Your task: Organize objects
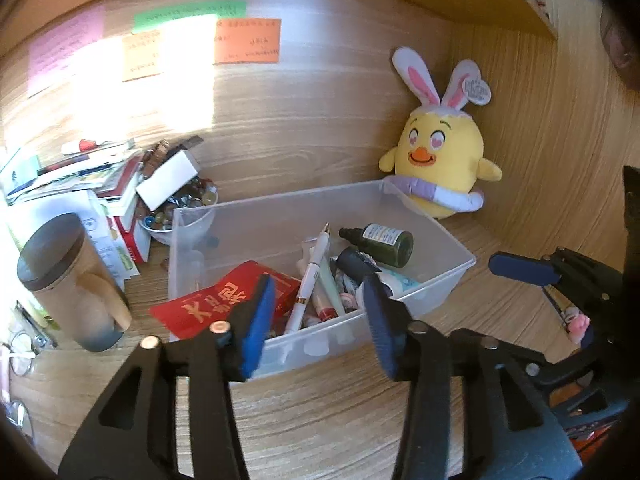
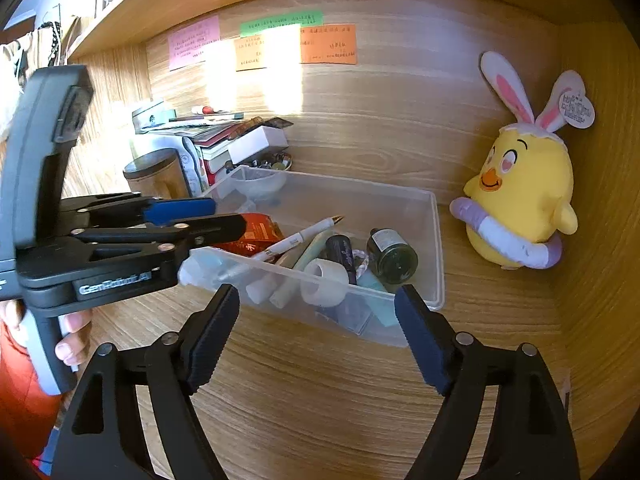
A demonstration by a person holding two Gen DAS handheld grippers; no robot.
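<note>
A clear plastic bin (image 1: 436, 236) sits on the wooden tabletop (image 1: 320, 408) near the back wall, its long side running away to the right. Inside lies a loose heap: a red packet with gold characters (image 1: 224, 300) leaning over the near left rim, a white pen with a gold tip (image 1: 310, 276) lying slantwise across the middle, a dark green dropper bottle (image 1: 380, 242) on its side toward the far right, a dark tube (image 2: 340, 252), a roll of white tape (image 2: 324, 282) against the near wall, and several small pale tubes too jumbled to tell apart.

The left gripper (image 1: 316, 316) hovers over the near edge of the bin, its blue-padded fingers (image 1: 258, 316) partly apart with nothing between them; the red packet lies just beyond the left pad, and contact cannot be told. The right gripper (image 2: 316, 336) is lower and nearer, in front of the bin, its fingers (image 2: 212, 332) spread wide and empty above the bare tabletop.

A yellow chick plush with rabbit ears (image 2: 524, 200) stands right of the bin in the corner. Left of it are a lidded tan mug (image 1: 68, 280), a stack of books (image 1: 100, 176) and a small glass bowl of beads (image 1: 176, 208). Coloured sticky notes (image 1: 246, 42) are stuck on the back wall.
</note>
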